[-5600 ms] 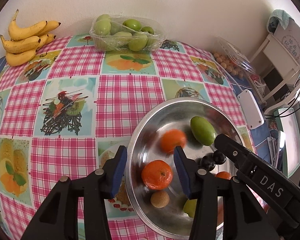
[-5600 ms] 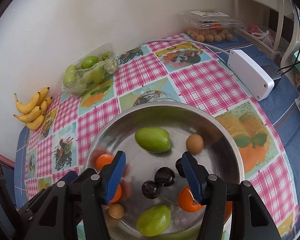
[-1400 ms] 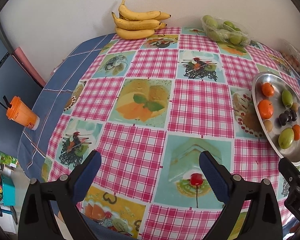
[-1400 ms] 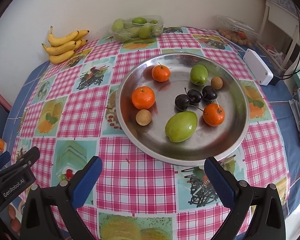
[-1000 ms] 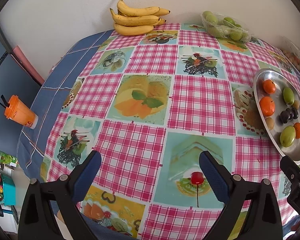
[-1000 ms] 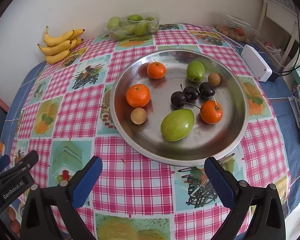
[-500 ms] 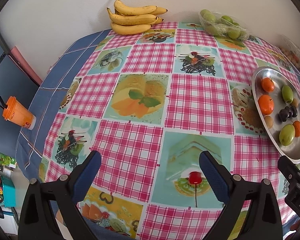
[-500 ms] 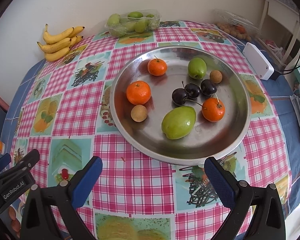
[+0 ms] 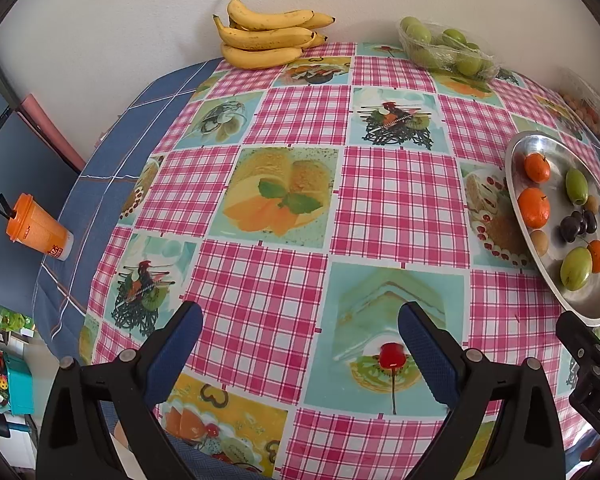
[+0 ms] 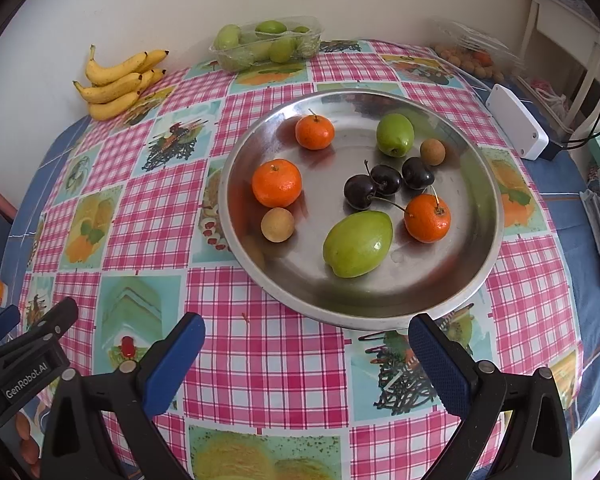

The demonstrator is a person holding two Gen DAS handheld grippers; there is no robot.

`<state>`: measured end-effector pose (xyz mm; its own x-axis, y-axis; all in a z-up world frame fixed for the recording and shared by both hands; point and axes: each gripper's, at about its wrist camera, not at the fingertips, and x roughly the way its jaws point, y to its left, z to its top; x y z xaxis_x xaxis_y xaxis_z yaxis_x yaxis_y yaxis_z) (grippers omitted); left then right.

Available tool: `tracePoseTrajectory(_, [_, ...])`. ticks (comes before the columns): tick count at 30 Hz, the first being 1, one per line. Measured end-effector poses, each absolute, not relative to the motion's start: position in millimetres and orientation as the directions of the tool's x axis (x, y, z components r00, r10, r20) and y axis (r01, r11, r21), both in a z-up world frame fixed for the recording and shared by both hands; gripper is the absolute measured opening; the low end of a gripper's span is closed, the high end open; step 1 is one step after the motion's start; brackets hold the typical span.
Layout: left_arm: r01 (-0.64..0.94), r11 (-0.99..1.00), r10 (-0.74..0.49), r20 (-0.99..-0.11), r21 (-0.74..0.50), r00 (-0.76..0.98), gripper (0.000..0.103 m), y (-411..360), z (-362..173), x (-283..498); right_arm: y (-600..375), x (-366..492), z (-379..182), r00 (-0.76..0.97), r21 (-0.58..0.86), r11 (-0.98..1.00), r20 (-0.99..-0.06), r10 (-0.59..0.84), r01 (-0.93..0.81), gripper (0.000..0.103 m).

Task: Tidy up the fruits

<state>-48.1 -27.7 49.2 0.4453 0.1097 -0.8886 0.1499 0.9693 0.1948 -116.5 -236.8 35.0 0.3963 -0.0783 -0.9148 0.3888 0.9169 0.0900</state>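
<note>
Mixed fruit lies in the steel plate (image 10: pixel 488 216) at frame centre; bananas (image 10: pixel 116 84) upper left remain outside; both left gripper (image 9: pixel 298 344) and right gripper (image 10: pixel 306 356) gape wide, empty

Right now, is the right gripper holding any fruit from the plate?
No, the right gripper hangs open and empty over the tablecloth, short of the plate, where the fruit lies untouched.
</note>
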Motion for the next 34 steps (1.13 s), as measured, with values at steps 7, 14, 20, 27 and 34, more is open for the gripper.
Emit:
tracePoseTrajectory(7, [0.150, 0.968, 0.115, -0.888, 0.201, 0.446, 0.098, -28.6, 49.3, -48.1, -236.8, -115.9, 33.4, 0.388, 0.092, 0.918, -0.919, -0.071, 0.385, 0.103])
tracePoseTrajectory(14, [0.152, 0.968, 0.113, -0.889, 0.198, 0.443, 0.098, -28.2, 49.3, -48.2, -237.1, -116.2, 33.1, 0.388, 0.093, 0.917, -0.919, -0.071, 0.388, 0.103])
tracePoseTrajectory(20, [0.152, 0.968, 0.115, -0.891, 0.200, 0.440, 0.098, -27.4, 48.9, -47.4, -238.7, -116.5, 32.8, 0.381, 0.088, 0.916, -0.922, -0.075, 0.392, 0.103])
tracePoseTrajectory(27, [0.161, 0.967, 0.108, -0.891, 0.197, 0.441, 0.098, -28.3, 48.6, -48.5, -240.1, -117.1, 32.1, 0.376, 0.088, 0.911, -0.924, -0.077, 0.403, 0.103])
tracePoseTrajectory(34, [0.174, 0.967, 0.093, -0.892, 0.187, 0.442, 0.098, -31.1, 49.2, -49.4, -239.1, -116.7, 31.0, 0.373, 0.086, 0.913, -0.925, -0.076, 0.400, 0.103])
